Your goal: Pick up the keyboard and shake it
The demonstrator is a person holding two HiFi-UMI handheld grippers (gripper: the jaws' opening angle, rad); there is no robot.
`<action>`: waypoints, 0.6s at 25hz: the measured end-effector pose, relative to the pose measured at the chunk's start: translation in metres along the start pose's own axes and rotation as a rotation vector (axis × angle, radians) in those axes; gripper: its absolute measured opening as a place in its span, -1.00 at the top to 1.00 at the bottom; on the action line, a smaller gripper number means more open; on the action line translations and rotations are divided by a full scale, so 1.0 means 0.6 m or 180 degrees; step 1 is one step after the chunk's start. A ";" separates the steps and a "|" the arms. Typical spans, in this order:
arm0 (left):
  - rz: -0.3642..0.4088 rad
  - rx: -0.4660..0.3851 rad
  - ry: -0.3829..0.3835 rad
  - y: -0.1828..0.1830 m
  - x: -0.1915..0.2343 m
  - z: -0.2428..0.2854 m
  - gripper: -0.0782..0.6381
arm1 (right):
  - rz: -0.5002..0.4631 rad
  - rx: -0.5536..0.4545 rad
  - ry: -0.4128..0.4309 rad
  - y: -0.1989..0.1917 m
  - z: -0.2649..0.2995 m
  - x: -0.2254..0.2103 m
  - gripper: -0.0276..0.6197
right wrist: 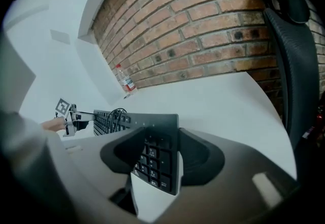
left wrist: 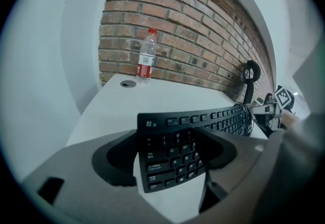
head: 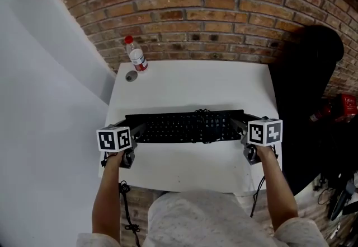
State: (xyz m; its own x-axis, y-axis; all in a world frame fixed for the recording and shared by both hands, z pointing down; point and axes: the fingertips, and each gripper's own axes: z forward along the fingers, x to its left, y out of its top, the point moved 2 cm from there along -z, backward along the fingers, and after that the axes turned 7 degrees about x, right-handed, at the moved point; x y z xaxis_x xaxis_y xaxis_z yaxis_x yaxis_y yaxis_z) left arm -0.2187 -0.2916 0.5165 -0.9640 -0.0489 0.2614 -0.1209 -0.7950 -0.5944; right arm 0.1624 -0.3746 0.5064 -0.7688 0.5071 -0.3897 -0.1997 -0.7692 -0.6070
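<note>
A keyboard clamped at its ends by left gripper and right gripper.
Its key legends Q, W, A can be read.

Head view looks down; 2 gripper views face inward along keyboard

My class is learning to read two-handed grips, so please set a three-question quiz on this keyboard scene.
1. True or false: the keyboard is gripped at one end only.
2. What stands at the far left corner of the table? A) a mug B) a water bottle C) a lamp
3. Fill in: a coiled ___ lies across the keyboard's keys.

Key:
1. False. The left gripper and the right gripper each clamp one end.
2. B
3. cable
</note>
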 end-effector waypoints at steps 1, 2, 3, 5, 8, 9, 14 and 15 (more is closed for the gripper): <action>-0.0001 -0.0018 -0.0003 0.002 0.002 -0.002 -0.19 | -0.0047 -0.0042 -0.0018 0.004 -0.003 0.005 0.24; 0.0003 -0.0039 -0.0006 0.004 0.004 -0.005 -0.19 | -0.0098 -0.0092 -0.0036 0.007 -0.006 0.009 0.24; 0.0013 -0.0063 -0.0007 0.006 0.006 -0.008 -0.19 | -0.0154 -0.0145 -0.0052 0.010 -0.009 0.014 0.24; 0.0057 -0.0123 0.0000 0.013 0.009 -0.014 -0.19 | -0.0270 -0.0235 -0.0072 0.013 -0.014 0.023 0.24; 0.0138 -0.0191 0.0008 0.023 0.013 -0.022 -0.19 | -0.0405 -0.0306 -0.0088 0.014 -0.019 0.036 0.23; 0.0162 -0.0202 0.0003 0.025 0.013 -0.024 -0.19 | -0.0436 -0.0323 -0.0101 0.013 -0.021 0.040 0.23; 0.0251 -0.0248 -0.0025 0.025 0.014 -0.033 -0.19 | -0.0585 -0.0413 -0.0209 0.002 -0.031 0.054 0.22; 0.0281 -0.0263 -0.0032 0.024 0.013 -0.034 -0.19 | -0.0621 -0.0423 -0.0246 -0.001 -0.033 0.056 0.22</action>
State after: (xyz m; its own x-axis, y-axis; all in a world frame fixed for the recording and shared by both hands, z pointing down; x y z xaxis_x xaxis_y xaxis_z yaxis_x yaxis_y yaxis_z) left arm -0.2330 -0.2912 0.4941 -0.9693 -0.1231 0.2127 -0.0550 -0.7348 -0.6760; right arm 0.1488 -0.3492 0.4800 -0.7687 0.6058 -0.2052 -0.2711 -0.5991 -0.7534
